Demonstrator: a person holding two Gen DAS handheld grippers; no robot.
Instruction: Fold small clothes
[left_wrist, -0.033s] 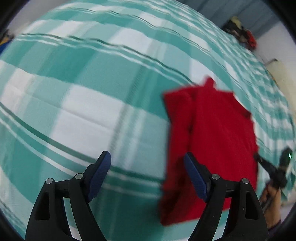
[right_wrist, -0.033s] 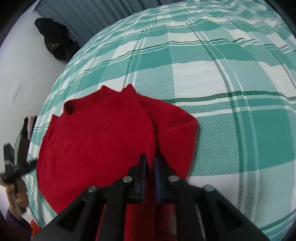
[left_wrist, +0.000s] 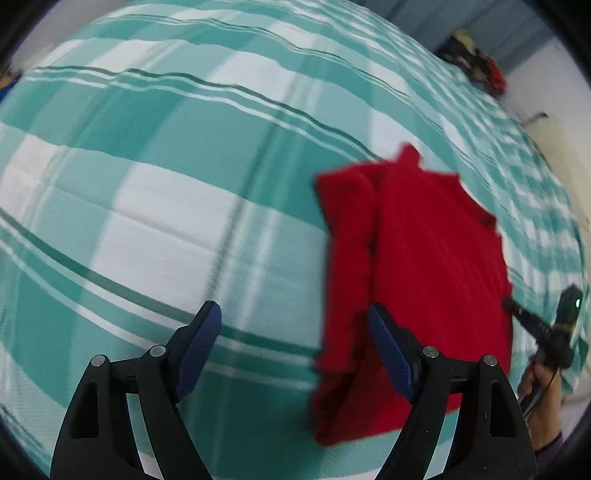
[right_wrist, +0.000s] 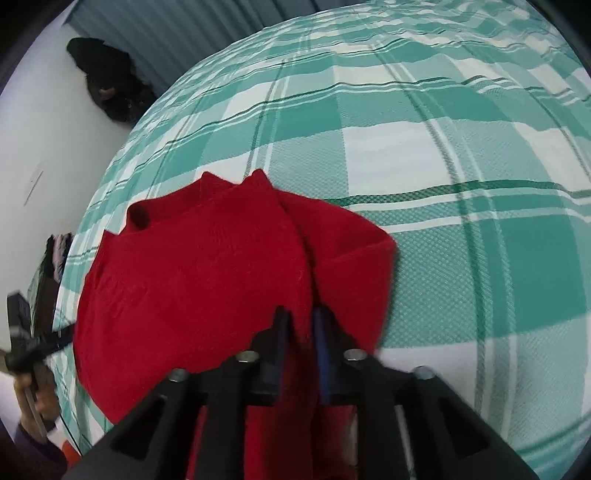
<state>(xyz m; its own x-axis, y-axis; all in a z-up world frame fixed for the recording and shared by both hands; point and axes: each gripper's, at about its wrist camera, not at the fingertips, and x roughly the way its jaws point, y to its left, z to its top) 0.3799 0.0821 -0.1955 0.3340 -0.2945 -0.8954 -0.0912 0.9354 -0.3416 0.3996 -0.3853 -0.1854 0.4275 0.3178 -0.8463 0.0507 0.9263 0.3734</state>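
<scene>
From my feed: soft, even daylight, no hard shadows; heavy fisheye bowing, dark vignetted corners, motion blur smearing the left view.

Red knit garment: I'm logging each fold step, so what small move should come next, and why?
Probably carry the pinched edge across. The right tongs are shut on the red knit garment, one side already folded inward, on the green-and-white checked bedcover; the left tongs hang open, beside the garment's folded side.
</scene>
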